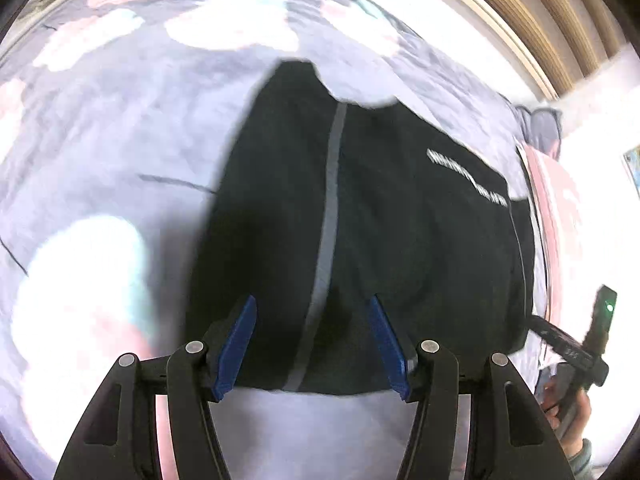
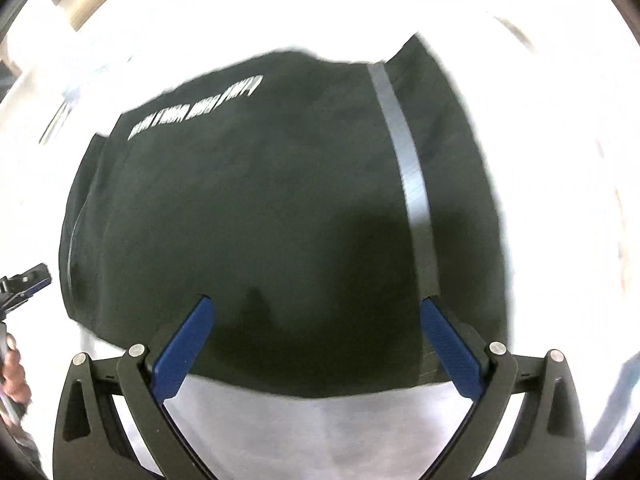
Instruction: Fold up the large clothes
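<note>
A black garment (image 1: pixel 400 220) with a grey stripe (image 1: pixel 328 232) and white lettering (image 1: pixel 466 178) lies flat on a bed. My left gripper (image 1: pixel 312 304) hovers open and empty over its near edge, blue fingers either side of the stripe. The garment also shows in the right wrist view (image 2: pixel 260 220), with its stripe (image 2: pixel 412 184) at the right. My right gripper (image 2: pixel 316 304) is open wide and empty above the near edge. The other gripper shows at the far edge of each view (image 1: pixel 592 344) (image 2: pixel 24 280).
The bed cover (image 1: pixel 120 140) is grey with pink and white blotches. A wooden headboard or wall panel (image 1: pixel 560 20) runs at the upper right. A pink-striped cloth (image 1: pixel 556 208) lies beyond the garment's right side. The cover is overexposed white in the right wrist view (image 2: pixel 560 160).
</note>
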Demonstrator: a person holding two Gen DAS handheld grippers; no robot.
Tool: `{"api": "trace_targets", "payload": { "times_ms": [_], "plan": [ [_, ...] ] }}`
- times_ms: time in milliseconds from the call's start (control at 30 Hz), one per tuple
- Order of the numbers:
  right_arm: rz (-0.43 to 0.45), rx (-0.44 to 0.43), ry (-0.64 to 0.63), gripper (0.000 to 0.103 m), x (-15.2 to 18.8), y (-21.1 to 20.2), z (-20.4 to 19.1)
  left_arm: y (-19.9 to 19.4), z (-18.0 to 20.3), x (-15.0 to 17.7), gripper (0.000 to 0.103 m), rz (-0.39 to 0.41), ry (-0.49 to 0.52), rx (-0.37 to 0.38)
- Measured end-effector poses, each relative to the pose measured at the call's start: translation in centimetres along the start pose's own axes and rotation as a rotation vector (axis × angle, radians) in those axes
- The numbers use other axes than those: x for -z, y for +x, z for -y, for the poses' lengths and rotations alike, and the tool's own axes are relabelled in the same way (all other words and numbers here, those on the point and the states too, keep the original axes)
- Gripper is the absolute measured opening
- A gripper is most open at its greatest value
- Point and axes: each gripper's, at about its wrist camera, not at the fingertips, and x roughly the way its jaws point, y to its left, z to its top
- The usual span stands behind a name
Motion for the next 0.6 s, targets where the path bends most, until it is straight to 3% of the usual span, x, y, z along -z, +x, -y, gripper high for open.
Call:
{"api": "trace_targets", "payload": {
  "times_ms": [200, 267, 600],
  "plan": [
    [0.058, 0.029, 0.063, 0.103, -5.8, -0.9, 6.2, 1.8, -3.5, -4.4, 0.06, 0.031, -0.031, 0.036],
    [0.041, 0.01, 0.085, 0.103, -7.9, 0.5, 7.3, 2.8, -4.7, -5.4, 0.06, 0.035, -0.05, 0.094],
    [-0.085, -0.132, 0.11, 0.103, -10.7, 8.6, 9.0, 10.0, -7.7, -7.8, 0.06, -0.108, -0.14, 0.332]
  ]
}}
